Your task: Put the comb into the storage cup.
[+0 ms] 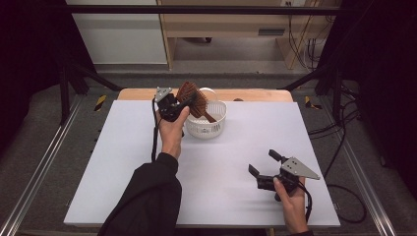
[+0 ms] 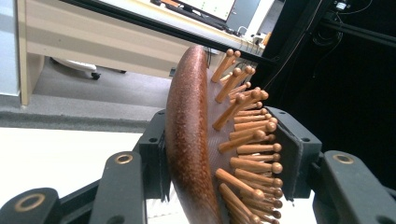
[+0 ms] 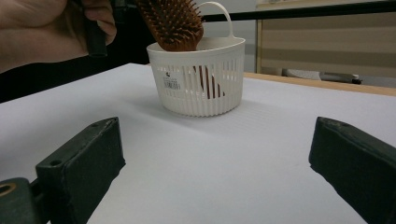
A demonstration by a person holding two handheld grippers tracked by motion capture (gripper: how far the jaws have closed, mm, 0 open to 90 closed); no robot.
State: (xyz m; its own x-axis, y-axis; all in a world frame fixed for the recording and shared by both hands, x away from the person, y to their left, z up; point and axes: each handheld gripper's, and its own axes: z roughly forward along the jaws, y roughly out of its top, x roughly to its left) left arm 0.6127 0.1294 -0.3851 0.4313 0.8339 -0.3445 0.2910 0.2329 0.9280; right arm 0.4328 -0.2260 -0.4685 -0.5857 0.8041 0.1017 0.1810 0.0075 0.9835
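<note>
The left gripper is clamped on the head of a brown wooden hairbrush, one jaw pressed to the smooth rounded back and the other against the tips of the wooden bristle pins, as the left gripper view shows close up. The person's left hand holds it raised at the far side of the white surface. The brush head tilts above the rim of a small white slotted basket, while its handle reaches down inside the basket; in the right gripper view the dark handle shows through the basket's slots. The basket stands upright on the surface, its thin loop handle raised at the far side. The right gripper rests low near the front right of the surface, well apart from the basket, its jaws spread wide with nothing between them.
</note>
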